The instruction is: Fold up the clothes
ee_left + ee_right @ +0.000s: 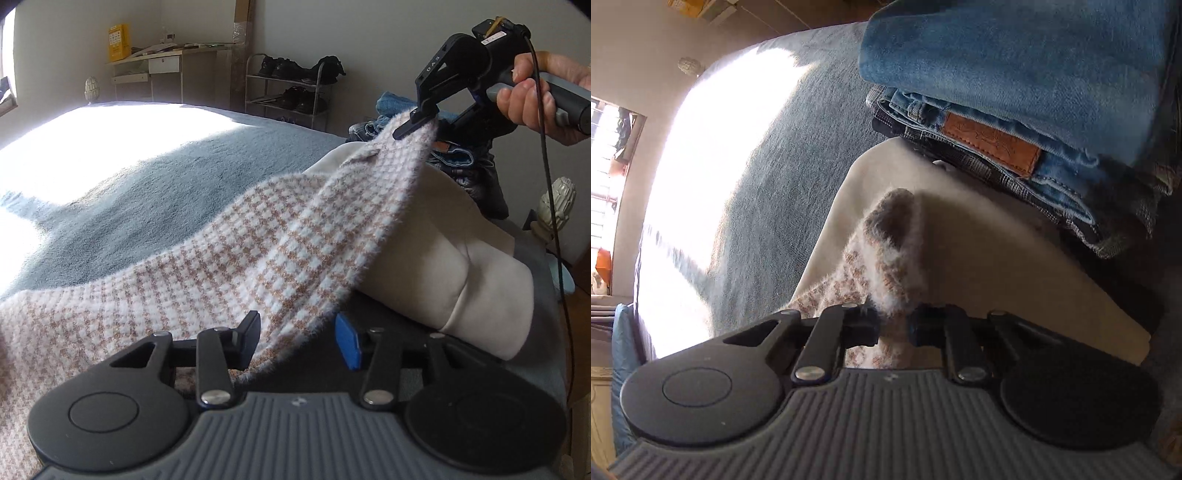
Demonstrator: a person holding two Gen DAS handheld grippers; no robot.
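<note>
The right claw [894, 326] is clamped on a fuzzy corner of a pink-and-tan checked knit garment [236, 266], with the fabric bunched up between its two black fingers. Seen from the left wrist camera, a hand [535, 92] holds this claw by its grey handle, lifted above the bed, so the garment hangs from it in a long slanted sheet down toward the left claw [299, 341]. The left claw stands partly apart, one black finger [245, 339] and one blue-padded finger [347, 341] on either side of the garment's lower edge; whether the pads press the cloth cannot be told. Beneath the garment lies a cream garment [443, 258] on a grey-blue blanket [155, 192] covering the bed, part of it in bright sunlight. Just beyond the cream garment sits a stack of folded jeans [1015, 110] with a tan leather patch. A shoe rack [288, 92] and a desk [166, 70] stand by the far wall
</note>
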